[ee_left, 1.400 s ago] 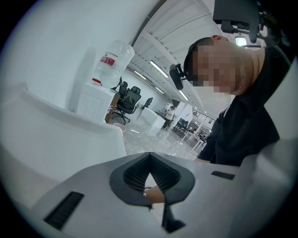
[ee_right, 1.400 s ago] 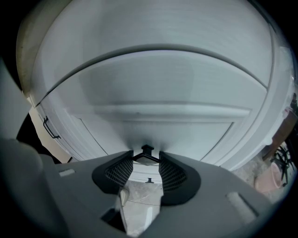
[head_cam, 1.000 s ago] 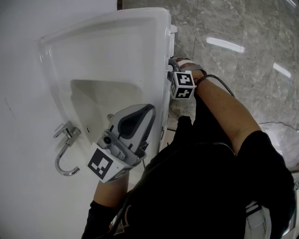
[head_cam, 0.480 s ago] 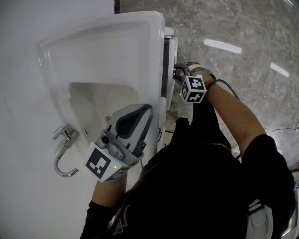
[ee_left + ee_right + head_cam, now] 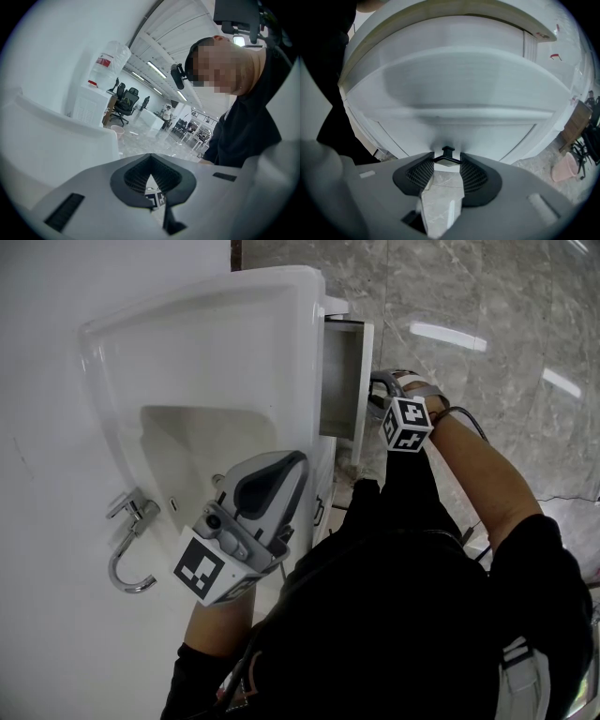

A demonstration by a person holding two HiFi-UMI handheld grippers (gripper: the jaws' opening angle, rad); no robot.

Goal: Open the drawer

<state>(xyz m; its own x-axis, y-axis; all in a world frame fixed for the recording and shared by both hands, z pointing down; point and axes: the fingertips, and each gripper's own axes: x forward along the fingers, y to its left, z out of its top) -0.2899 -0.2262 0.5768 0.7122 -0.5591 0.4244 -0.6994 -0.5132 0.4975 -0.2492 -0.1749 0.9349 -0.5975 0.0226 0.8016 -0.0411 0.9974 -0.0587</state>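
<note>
The white drawer (image 5: 340, 381) stands pulled out from the side of the white sink cabinet (image 5: 234, 324), its inside showing as an empty box. My right gripper (image 5: 378, 401) is at the drawer's front panel, shut on the small black handle (image 5: 447, 153). In the right gripper view the handle sits between the two pads of that gripper (image 5: 447, 161), with the drawer front (image 5: 454, 84) filling the frame. My left gripper (image 5: 298, 461) hovers over the sink basin, shut and holding nothing; in its own view the left gripper (image 5: 150, 161) points away from the cabinet towards the room.
A chrome tap (image 5: 131, 540) stands at the basin's (image 5: 187, 437) left end. A second cabinet pull (image 5: 319, 512) shows lower on the cabinet front. Grey marble floor (image 5: 487, 296) lies to the right of the drawer. A pink bin (image 5: 565, 168) sits on the floor.
The drawer has slid out of the cabinet, from nearly flush to well open. My right gripper has moved right with the handle in it. The left gripper has stayed over the basin.
</note>
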